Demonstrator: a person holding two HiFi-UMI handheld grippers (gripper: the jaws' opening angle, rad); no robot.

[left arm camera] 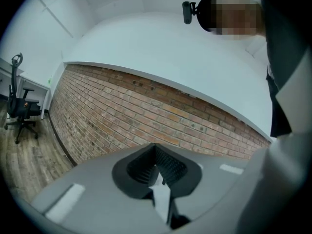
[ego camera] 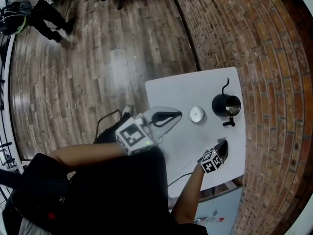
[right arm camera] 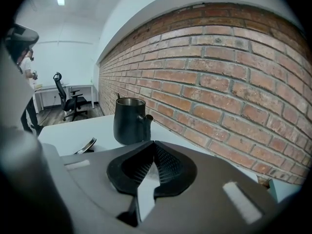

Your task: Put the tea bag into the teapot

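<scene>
— Right gripper [right arm camera: 154, 144]: wide or narrow?

— Narrow. Its jaws are drawn together with nothing between them, and the tips are aimed at the teapot [ego camera: 226, 105]. The left gripper [left arm camera: 155, 147] reads the same: the pads meet at the tips and nothing is held.

— And the tea bag?

— I can't make one out in any view. The teapot is black with a bare metal rim and an open mouth. It stands upright on the white table [ego camera: 176, 92], and a thin curved spout rises on its far side.

— What lies nearest the teapot?

— A pale round disc [ego camera: 196, 114], flat on the table just beside the teapot, on the side away from the brick wall [ego camera: 274, 82]. I can't tell whether it is the lid.

— Where do the grippers sit from the teapot?

— The right one is near the teapot on the person's side, apart from it. The left one is past the disc, farther from the teapot, over the table's edge.

— Any writing?

— Only square black-and-white markers on the left cube [ego camera: 133, 136] and the right cube [ego camera: 211, 161]. They carry patterns, with no letters I can read.

— Farther out?

— The wall runs close behind the teapot. The wooden floor [ego camera: 98, 72] spreads out on the teapot's other side, beyond the table. An office chair [right arm camera: 73, 99] and a standing person [ego camera: 39, 13] are well apart from the teapot.
</scene>
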